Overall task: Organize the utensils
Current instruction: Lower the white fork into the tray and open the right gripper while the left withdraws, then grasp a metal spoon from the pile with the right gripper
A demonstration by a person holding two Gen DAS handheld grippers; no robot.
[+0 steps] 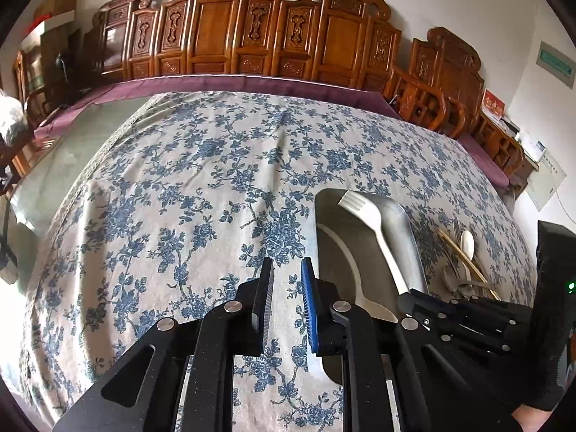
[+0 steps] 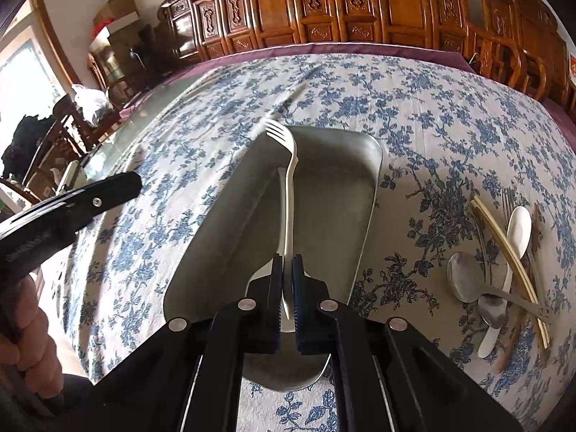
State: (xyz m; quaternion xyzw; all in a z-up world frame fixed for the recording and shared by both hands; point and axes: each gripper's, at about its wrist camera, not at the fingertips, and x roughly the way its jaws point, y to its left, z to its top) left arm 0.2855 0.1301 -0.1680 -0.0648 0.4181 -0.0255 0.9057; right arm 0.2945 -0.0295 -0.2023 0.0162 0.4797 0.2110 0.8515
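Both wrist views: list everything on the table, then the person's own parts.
tray: one, silver metal, on the tablecloth mid-table.
fork: one, white, over the tray, handle between the right pads.
tablecloth: one, blue floral on pale ground, covering the table.
utensil pile: one heap right of the tray; white spoon, metal spoons, a metal fork, pale chopsticks.
chairs: several, carved brown wood, along the far wall.
left hand-held gripper: black, slightly open, empty, left of the tray.
right hand-held gripper: black, shut on the fork.

table (image 2: 450, 82): blue-floral cloth | on it: metal tray (image 2: 370, 194) | right of tray: utensil pile (image 2: 504, 262)
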